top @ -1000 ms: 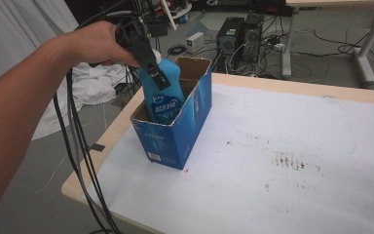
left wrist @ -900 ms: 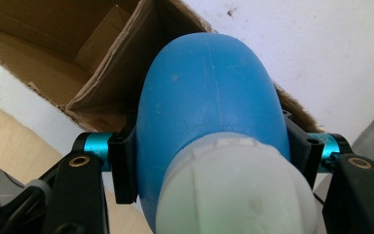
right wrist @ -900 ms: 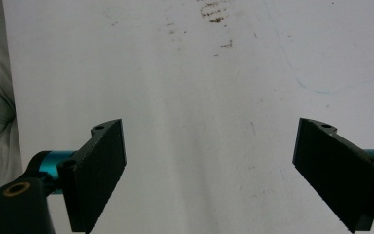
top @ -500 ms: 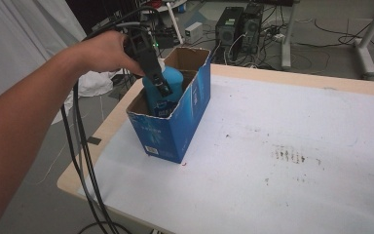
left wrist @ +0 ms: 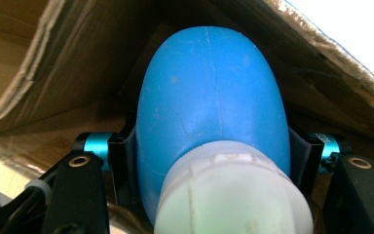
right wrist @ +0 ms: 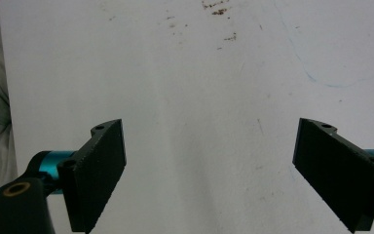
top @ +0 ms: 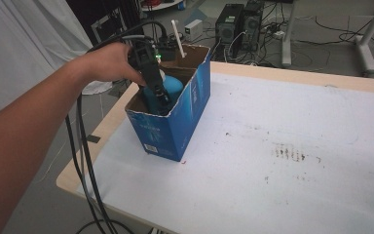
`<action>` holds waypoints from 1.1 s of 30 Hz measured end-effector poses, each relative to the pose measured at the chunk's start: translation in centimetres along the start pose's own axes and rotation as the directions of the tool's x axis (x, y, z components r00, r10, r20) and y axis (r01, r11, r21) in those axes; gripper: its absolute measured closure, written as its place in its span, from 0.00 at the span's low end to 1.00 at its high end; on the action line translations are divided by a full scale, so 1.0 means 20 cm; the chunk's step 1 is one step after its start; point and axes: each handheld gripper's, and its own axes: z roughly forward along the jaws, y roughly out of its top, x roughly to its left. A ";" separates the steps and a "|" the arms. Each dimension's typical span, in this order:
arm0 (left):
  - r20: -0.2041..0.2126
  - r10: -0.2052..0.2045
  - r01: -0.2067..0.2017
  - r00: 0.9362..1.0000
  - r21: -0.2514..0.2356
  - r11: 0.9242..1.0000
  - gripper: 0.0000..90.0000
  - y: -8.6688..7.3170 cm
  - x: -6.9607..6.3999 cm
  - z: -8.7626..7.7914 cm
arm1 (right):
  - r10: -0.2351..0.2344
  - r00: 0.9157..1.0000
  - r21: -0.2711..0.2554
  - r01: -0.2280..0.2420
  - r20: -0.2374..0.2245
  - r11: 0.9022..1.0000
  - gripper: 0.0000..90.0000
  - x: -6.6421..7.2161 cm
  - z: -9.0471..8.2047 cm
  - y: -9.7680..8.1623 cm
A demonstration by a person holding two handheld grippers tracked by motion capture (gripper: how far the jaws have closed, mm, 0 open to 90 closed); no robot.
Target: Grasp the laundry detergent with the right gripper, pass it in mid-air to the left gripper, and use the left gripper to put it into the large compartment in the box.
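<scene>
A blue plastic bottle [left wrist: 214,97] with a white cap [left wrist: 233,195] is clamped between the black jaws of my left gripper [left wrist: 213,161]. In the high view that left gripper [top: 161,100] reaches down into an open blue cardboard box [top: 175,126] near the table's left edge, and the bottle [top: 170,87] sits mostly below the box rim. Brown inner walls of the box [left wrist: 68,73] surround the bottle in the left gripper view. My right gripper [right wrist: 219,170] stands open over the bare white tabletop [right wrist: 199,73], nothing between its pads.
The white table [top: 292,146] carries brown stains right of centre. A white stick [top: 178,39] pokes up at the box's far side. Black cables [top: 85,161] hang off the left edge. Computer towers [top: 238,22] and table legs stand on the floor behind.
My left gripper has lowered the blue bottle deeper into the box; its label has sunk below the rim.
</scene>
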 end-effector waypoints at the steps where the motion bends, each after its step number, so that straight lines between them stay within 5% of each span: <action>1: 0.002 0.002 -0.002 1.000 0.003 1.000 0.42 0.00 0.00 0.00 | 0.000 1.000 0.000 0.000 -0.001 1.000 0.12 0.00 0.00 0.00; 18: 0.000 -0.007 0.007 1.000 0.010 1.000 0.42 0.00 0.00 0.01 | 0.001 1.000 -0.002 -0.001 0.002 1.000 0.12 0.01 0.00 0.00; 33: -0.027 -0.054 0.052 0.998 -0.088 0.995 0.34 -0.03 0.01 -0.06 | 0.001 1.000 -0.003 -0.001 -0.003 1.000 0.12 0.03 0.01 -0.01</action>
